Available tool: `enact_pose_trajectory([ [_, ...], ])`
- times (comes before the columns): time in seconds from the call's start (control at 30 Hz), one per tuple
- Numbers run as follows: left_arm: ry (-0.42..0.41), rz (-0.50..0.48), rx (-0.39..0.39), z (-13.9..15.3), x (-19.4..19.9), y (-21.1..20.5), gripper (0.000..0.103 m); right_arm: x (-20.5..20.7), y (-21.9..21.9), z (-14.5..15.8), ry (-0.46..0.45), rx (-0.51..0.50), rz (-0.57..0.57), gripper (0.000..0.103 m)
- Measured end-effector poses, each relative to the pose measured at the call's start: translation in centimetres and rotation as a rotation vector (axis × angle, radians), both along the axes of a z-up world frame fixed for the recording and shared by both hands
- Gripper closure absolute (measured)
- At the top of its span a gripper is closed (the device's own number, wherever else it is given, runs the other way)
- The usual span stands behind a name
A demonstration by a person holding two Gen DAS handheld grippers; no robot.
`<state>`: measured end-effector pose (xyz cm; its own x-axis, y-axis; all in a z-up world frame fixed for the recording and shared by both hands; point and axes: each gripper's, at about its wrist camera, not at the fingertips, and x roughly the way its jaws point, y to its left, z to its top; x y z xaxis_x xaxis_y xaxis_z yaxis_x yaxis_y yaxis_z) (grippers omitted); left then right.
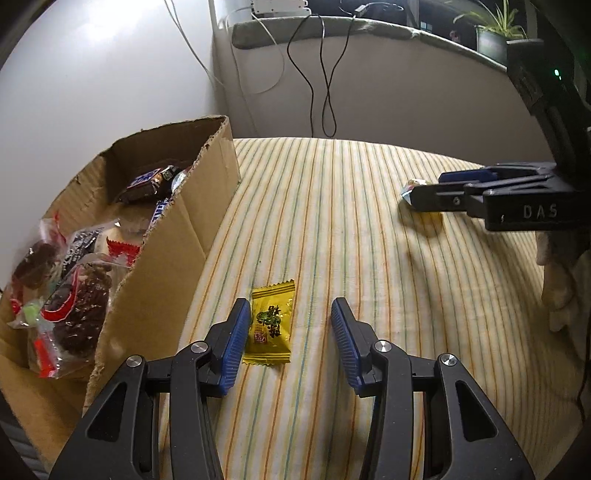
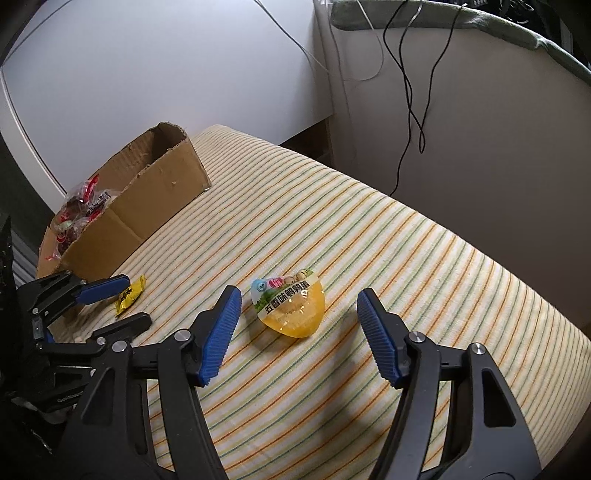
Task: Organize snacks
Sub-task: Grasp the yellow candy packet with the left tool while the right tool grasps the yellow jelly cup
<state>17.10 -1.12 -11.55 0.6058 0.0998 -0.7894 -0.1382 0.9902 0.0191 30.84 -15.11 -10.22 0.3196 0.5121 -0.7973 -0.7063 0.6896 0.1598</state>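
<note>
A yellow candy packet (image 1: 271,326) lies flat on the striped cloth, between the fingers of my left gripper (image 1: 290,310). It sits close to the left pad, and the jaws stand open around it. In the right wrist view, an orange dome-shaped snack cup (image 2: 290,308) with a printed lid rests between the open fingers of my right gripper (image 2: 298,295), clear of both pads. The left gripper (image 2: 135,299) and yellow packet (image 2: 130,293) also appear at that view's left edge. From the left wrist, the right gripper (image 1: 424,195) hides most of the cup (image 1: 412,186).
An open cardboard box (image 1: 207,206) holding several wrapped snacks (image 1: 74,295) stands at the left on the striped cloth (image 1: 351,221). Black and white cables (image 1: 328,92) hang down the wall behind. A potted plant (image 1: 495,33) sits on the ledge at the back right.
</note>
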Motion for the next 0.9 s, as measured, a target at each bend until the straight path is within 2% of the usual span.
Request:
enact_pose_trajectory([
  [0.13, 0.004, -0.006, -0.049, -0.1, 0.0, 0.6, 0.063, -0.1, 0.6, -0.3, -0.013, -0.027, 0.009, 0.036],
  [0.2, 0.002, -0.012, -0.056, 0.0, -0.2, 0.7, 0.068, -0.2, 0.8, -0.6, -0.015, -0.039, 0.015, 0.04],
  [0.27, 0.003, -0.021, -0.071, 0.1, -0.3, 0.6, 0.08, -0.2, 1.0, -0.7, -0.017, -0.046, 0.016, 0.041],
  [0.33, 0.002, -0.031, -0.066, 0.1, -0.4, 0.4, 0.082, -0.1, 0.9, -0.7, -0.016, -0.044, 0.014, 0.041],
  [0.5, -0.009, -0.036, -0.075, 0.1, -0.7, 0.1, 0.082, -0.1, 0.9, -0.8, -0.014, -0.043, 0.014, 0.041],
  [0.53, -0.009, -0.033, -0.065, 0.1, -0.8, 0.0, 0.079, -0.1, 0.9, -0.8, -0.014, -0.043, 0.013, 0.041],
  [0.57, -0.006, -0.033, -0.06, 0.1, -0.9, -0.1, 0.071, -0.1, 0.9, -0.8, -0.015, -0.043, 0.013, 0.041],
  [0.67, 0.002, -0.035, -0.049, 0.0, -1.1, -0.1, 0.055, -0.2, 0.8, -0.8, -0.015, -0.042, 0.013, 0.041],
  [0.73, 0.011, -0.026, -0.075, -0.1, -0.7, 0.3, 0.054, -0.1, 0.8, -0.8, -0.017, -0.043, 0.011, 0.044],
  [0.8, 0.011, -0.028, -0.093, -0.2, -0.8, 0.6, 0.054, -0.1, 0.8, -0.8, -0.018, -0.043, 0.005, 0.053],
  [0.83, 0.011, -0.029, -0.092, -0.1, -0.9, 0.5, 0.054, -0.1, 0.7, -0.8, -0.018, -0.044, 0.004, 0.054],
  [0.9, 0.008, -0.048, -0.088, -0.1, -0.9, 0.4, 0.063, -0.2, 0.8, -0.8, -0.023, -0.051, 0.001, 0.059],
])
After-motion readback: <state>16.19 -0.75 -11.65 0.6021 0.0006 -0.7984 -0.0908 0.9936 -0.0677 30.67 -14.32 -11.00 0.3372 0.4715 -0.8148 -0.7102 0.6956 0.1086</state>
